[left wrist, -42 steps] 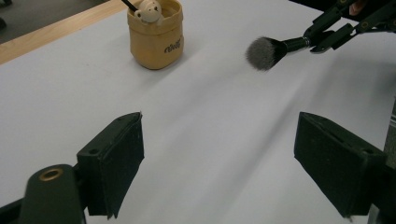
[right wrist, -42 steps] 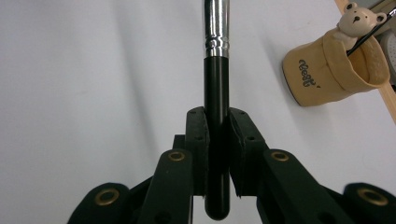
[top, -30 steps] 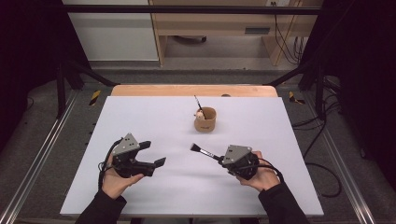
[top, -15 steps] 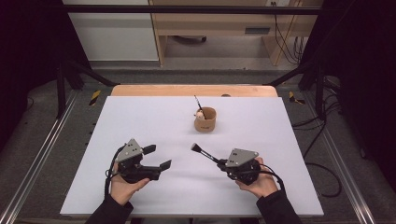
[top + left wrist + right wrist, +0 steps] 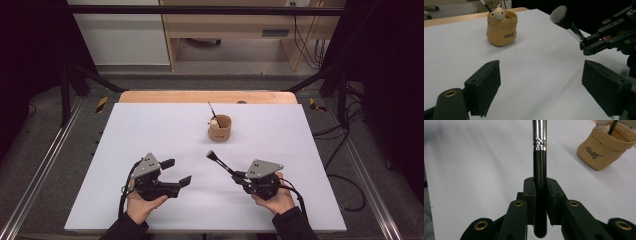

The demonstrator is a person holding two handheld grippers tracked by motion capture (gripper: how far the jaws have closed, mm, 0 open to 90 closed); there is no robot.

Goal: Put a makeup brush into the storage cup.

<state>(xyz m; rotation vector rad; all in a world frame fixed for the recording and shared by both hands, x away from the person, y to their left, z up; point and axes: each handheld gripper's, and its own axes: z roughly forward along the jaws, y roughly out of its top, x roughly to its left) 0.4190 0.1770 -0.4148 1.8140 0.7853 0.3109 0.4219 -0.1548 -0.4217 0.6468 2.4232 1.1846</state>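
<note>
A black-handled makeup brush (image 5: 221,164) with a silver ferrule (image 5: 539,145) and a fluffy head (image 5: 560,16) sticks out up-left from my right gripper (image 5: 239,176). That gripper is shut on the handle (image 5: 540,185). My left gripper (image 5: 178,171) hovers low over the white table at the near left. It is open, with bare table between its jaws (image 5: 541,87). A tan cloth-look pot (image 5: 220,128) with a small bear figure stands past both grippers (image 5: 501,28) (image 5: 599,152). A thin dark brush (image 5: 212,109) leans in the pot.
A white sheet (image 5: 150,130) covers the table, with a wooden strip (image 5: 200,96) along its far edge. Metal rails (image 5: 50,150) run down both sides. Cables (image 5: 345,185) trail on the floor at the right.
My left gripper has drifted toward the near edge and slightly right, sinking a little, jaws still wide. The right gripper keeps its hold on the brush and has barely moved.
</note>
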